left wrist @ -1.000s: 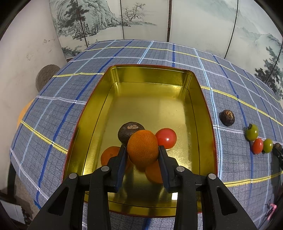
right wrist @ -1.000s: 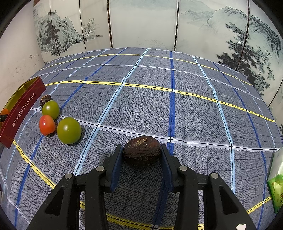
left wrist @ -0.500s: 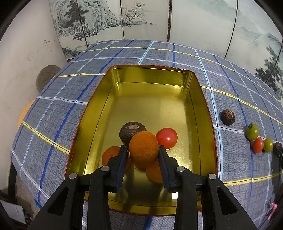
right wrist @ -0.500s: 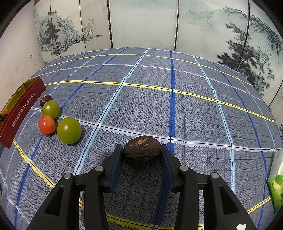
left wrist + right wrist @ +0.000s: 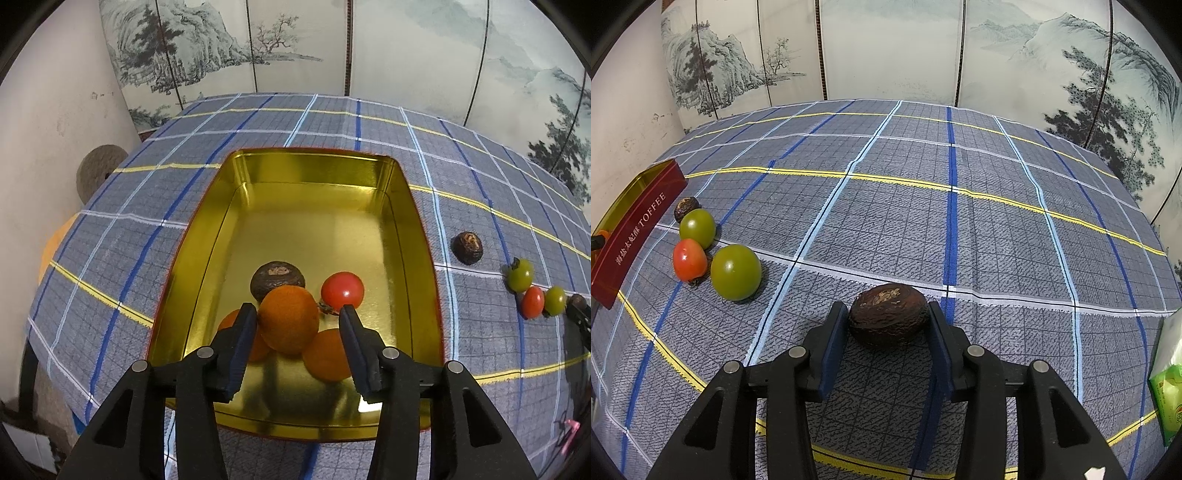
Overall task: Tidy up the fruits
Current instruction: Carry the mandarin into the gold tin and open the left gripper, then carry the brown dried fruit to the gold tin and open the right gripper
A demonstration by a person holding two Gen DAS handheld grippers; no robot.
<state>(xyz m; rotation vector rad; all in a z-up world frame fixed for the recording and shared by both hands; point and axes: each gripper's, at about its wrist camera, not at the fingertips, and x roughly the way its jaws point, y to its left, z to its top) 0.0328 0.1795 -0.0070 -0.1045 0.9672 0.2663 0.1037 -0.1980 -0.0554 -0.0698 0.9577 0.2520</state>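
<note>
Through the left wrist camera, our left tongs (image 5: 297,326) stand released above the gold tin (image 5: 417,236), which sits toward the counter's left edge; their right pad is clear of the orange (image 5: 288,319), which lies in the tin's near end beside a dark brown fruit (image 5: 277,280) and a red tomato (image 5: 342,289). Through the right wrist camera, our right tongs (image 5: 888,325) are clenched on a wrinkled brown fruit (image 5: 888,319) resting on the plaid cloth (image 5: 923,221) near the counter's front edge. Two green tomatoes (image 5: 735,272) and an orange-red tomato (image 5: 689,259) lie just beside the tin's red wall.
</note>
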